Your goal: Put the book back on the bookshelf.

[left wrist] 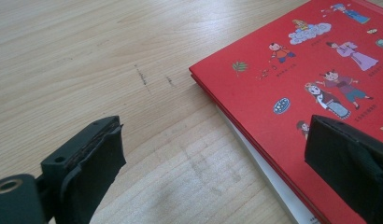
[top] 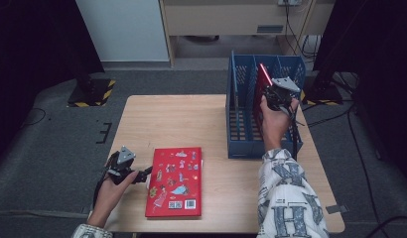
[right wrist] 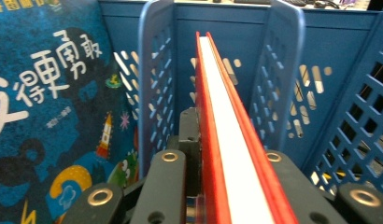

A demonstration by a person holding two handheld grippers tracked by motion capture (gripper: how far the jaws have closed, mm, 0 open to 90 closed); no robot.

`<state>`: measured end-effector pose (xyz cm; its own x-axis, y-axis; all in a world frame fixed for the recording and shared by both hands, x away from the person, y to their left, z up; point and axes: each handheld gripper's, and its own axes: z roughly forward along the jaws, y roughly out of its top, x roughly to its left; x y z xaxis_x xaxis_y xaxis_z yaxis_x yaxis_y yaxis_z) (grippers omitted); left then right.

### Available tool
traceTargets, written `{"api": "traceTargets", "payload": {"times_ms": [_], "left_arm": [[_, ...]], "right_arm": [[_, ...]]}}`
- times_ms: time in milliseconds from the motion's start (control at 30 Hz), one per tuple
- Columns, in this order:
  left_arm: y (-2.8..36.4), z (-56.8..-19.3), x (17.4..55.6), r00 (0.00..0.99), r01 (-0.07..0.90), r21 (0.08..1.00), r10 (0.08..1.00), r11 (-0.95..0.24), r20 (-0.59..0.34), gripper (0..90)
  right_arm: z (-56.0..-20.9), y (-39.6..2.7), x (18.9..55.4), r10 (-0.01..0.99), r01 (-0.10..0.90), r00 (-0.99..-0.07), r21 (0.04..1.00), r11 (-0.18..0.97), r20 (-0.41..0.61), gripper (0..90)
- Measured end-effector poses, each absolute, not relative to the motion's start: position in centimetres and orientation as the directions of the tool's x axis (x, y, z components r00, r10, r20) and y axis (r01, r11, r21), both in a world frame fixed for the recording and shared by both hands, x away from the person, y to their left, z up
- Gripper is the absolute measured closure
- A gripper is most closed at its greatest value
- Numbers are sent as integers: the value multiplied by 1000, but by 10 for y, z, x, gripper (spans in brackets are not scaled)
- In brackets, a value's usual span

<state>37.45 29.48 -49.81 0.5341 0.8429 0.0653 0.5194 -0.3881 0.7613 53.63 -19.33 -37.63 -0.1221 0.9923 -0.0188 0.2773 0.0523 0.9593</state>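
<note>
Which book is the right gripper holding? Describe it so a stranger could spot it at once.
Start at the blue slotted file rack on the table's right side. In a middle slot stands a thin red book, edge up, clamped by the right gripper. Unlike the red book lying flat, it is upright; the blue-covered book sits one slot over.

L gripper (top: 142,174) jaws apart, low; R gripper (top: 271,91) clamped, raised.

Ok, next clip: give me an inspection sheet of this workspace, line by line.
Surface: wooden table, faint scuff marks.
Job's things: blue file rack at the far right; thin red book held upright in a slot; blue book in the neighbouring slot; red picture book flat near the front edge.
Clutter: nothing seen.
Grippers: right gripper shut on the thin red book; left gripper open beside the flat book.
Cables: floor cables at right.
Surroundings: grey carpet, hazard-striped stand bases.
</note>
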Motion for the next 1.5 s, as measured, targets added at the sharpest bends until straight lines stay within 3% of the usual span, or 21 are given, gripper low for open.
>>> {"api": "traceTargets", "payload": {"times_ms": [600, 767, 967, 1500], "left_arm": [[291, -498, 374, 543, 514, 755, 836, -407, 82, 40], [291, -498, 374, 540, 514, 756, 838, -406, 82, 40], [292, -498, 374, 538, 514, 754, 839, -408, 87, 40], [291, -498, 373, 538, 511, 752, 837, -418, 100, 40]], "right_arm": [[-385, -176, 529, 990, 260, -128, 962, 85, -53, 765], [-386, -176, 529, 989, 264, -137, 961, 82, -47, 717], [-386, -175, 525, 987, 264, -157, 961, 83, -42, 587], [-385, -180, 510, 984, 257, -175, 963, 85, -40, 427]]}}
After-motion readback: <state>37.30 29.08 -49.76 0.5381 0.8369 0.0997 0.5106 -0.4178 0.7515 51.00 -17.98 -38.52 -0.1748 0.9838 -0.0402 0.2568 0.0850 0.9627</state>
